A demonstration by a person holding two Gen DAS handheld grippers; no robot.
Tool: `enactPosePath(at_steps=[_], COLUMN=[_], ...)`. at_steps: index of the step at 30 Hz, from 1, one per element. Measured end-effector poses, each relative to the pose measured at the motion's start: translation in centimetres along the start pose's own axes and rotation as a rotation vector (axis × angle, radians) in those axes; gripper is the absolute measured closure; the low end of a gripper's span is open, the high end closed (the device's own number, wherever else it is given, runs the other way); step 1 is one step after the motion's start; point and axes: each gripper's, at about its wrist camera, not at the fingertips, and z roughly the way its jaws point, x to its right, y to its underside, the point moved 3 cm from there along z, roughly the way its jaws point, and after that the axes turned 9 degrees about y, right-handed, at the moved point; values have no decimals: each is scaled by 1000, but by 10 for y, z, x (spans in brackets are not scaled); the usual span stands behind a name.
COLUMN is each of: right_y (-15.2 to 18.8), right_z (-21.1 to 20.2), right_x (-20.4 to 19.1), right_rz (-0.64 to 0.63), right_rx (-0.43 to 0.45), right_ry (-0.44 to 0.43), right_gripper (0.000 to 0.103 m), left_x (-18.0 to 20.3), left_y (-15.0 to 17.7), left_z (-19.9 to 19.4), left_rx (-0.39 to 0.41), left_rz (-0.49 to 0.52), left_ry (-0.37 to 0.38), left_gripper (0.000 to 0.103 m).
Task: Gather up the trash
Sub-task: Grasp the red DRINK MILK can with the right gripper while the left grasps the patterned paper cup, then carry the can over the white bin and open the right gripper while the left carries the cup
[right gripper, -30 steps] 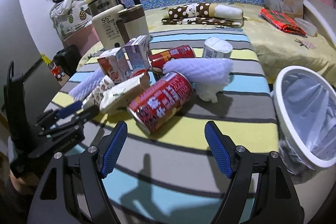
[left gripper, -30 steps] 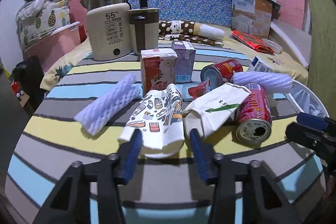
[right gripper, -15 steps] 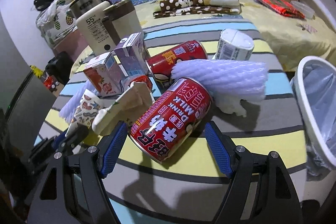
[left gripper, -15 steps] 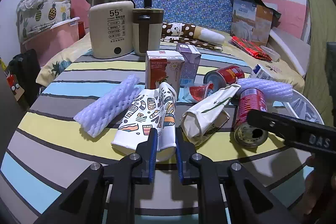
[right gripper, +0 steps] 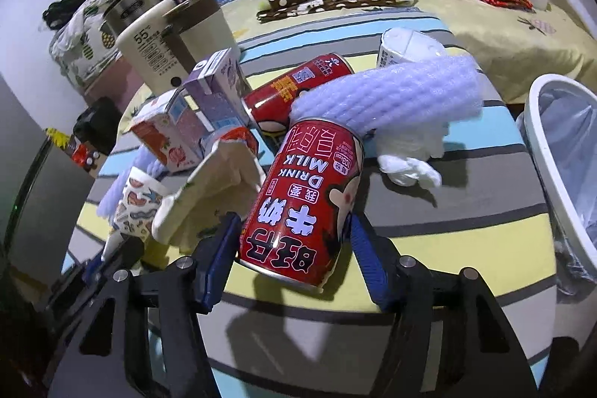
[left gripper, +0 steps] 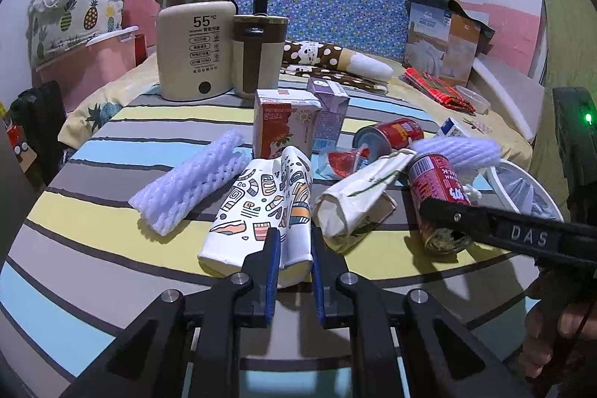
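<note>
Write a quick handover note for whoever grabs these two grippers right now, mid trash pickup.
Left hand-held gripper: shut on the crushed patterned paper cup, which lies on the striped table.
Right hand-held gripper: open, jaws on either side of the red milk can lying on its side, not yet squeezed.
White bin sits at the table's right edge; no trash visible in it.
Left: cup, both cans, cartons, foam nets, crumpled paper bag all still on the table.

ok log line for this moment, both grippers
left gripper: shut on patterned paper cup | right gripper: open around red milk can
</note>
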Motion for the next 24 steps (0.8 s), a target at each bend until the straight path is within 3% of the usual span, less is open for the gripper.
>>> enactPosePath(at_steps=[16,24], right_y=[27,26], right_z=[-41,-59], right_x=[34,63], right_rz=[-53,-8], right_rx=[49,102], right_ry=[-21,-11], right_gripper=[42,42], left_x=[37,80], left_y=[12,3], left_z=[-40,-47], left_rx=[13,20], left_rz=[4,52], left_ry=[30,104], left_gripper=[92,93])
